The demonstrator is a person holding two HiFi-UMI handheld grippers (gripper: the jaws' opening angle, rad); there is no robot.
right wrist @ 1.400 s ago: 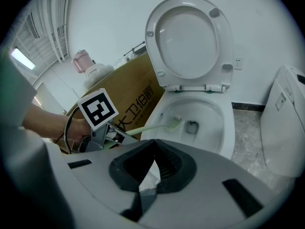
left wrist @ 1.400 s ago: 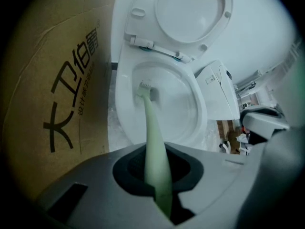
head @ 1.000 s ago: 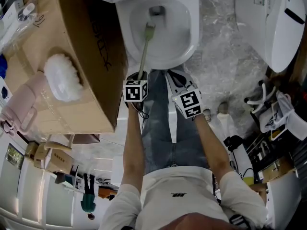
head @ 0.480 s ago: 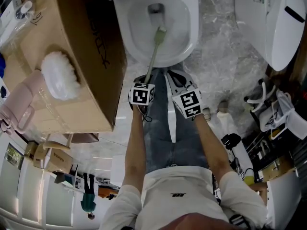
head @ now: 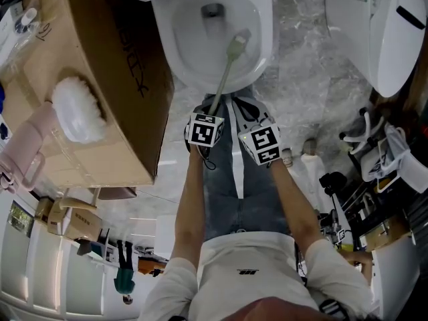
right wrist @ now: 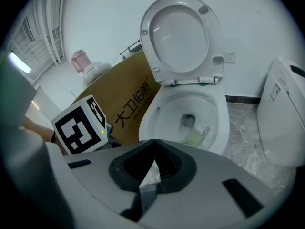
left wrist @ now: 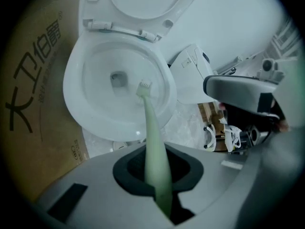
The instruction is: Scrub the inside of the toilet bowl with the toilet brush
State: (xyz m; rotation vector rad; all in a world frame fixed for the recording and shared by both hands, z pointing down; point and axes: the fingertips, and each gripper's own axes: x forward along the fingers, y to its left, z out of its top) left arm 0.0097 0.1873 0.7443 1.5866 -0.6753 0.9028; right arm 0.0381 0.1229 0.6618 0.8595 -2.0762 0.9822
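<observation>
1. Step: scrub under way. L gripper [left wrist: 157, 175] jaws clamp the toilet brush [head: 226, 77] at the handle's near end.
2. Brush head is inside the toilet bowl [head: 187, 52], at the right wall, near-right of the drain [head: 213, 10].
3. Long axis runs near-to-far; head points far, angled slightly right & down.
4. R gripper [right wrist: 151, 168] jaws closed, empty, just right of L.
5. Next, prob.: sweep head round the wall, bristles pressed on.

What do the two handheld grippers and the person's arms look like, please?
Both have smooth grey bodies with black padding lining the jaw recess, as seen on the left gripper and the right gripper. Each carries a white cube printed with black square markers. The person wears a white short-sleeved top and blue jeans.
</observation>
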